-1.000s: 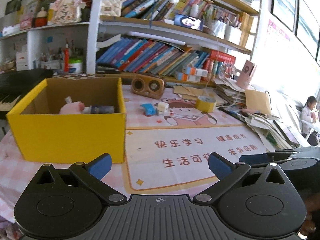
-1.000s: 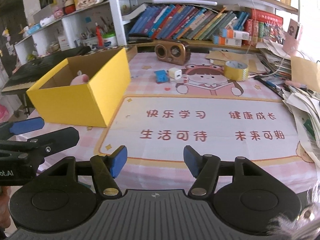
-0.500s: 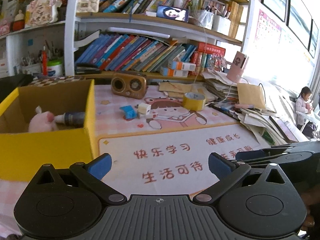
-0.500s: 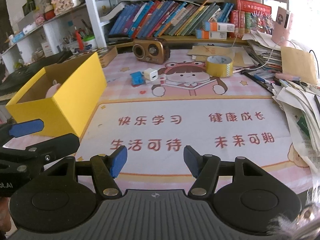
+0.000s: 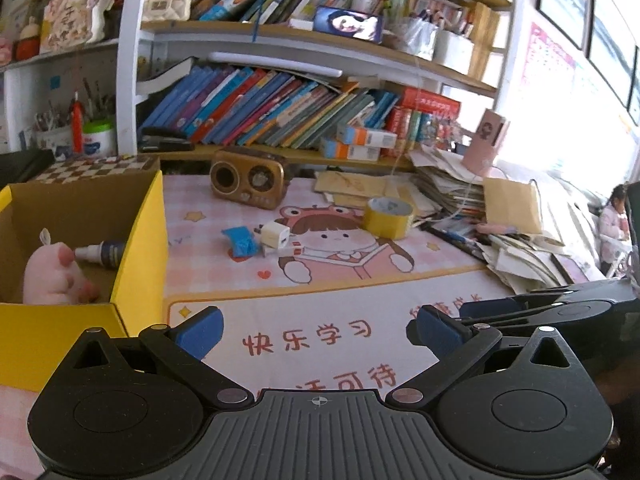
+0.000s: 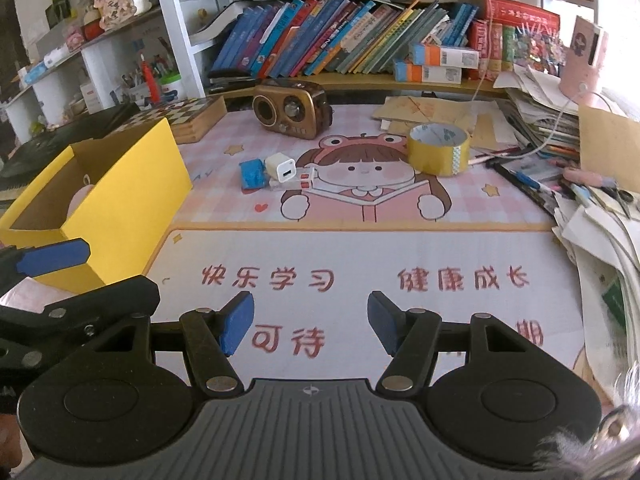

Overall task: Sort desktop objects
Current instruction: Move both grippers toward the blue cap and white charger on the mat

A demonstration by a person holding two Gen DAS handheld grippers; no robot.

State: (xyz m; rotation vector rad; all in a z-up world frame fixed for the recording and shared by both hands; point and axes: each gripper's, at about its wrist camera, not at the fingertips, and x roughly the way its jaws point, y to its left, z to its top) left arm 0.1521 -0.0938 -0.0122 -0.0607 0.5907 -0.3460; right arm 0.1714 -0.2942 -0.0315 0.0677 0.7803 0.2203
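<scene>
My left claw (image 5: 314, 330) hangs over the printed desk mat (image 5: 344, 276) with its jaws wide apart and nothing between them; my right claw (image 6: 310, 322) hangs over the same mat, jaws parted and empty too, and each shows at the edge of the other's view. The yellow box (image 5: 140, 240) stands open on the left of the mat; inside it lie a pink plush toy (image 5: 52, 274) and a small dark bottle (image 5: 105, 252), the bottle's white tip just beside the toy. Out on the mat, near the middle, a crumpled blue wrapper (image 6: 252, 173) lies just beside a white charger plug (image 6: 281, 168), and a small white-and-red piece (image 6: 302, 178) sits against the plug; I cannot tell what it is. To the right of them a roll of yellow tape (image 6: 438, 148) stands on its flat side, well apart from the plug. Behind these, near the bookshelf (image 6: 340, 40), sits a brown radio (image 6: 294, 108). A heap of papers (image 6: 592, 208) crowds the mat's right edge.
</scene>
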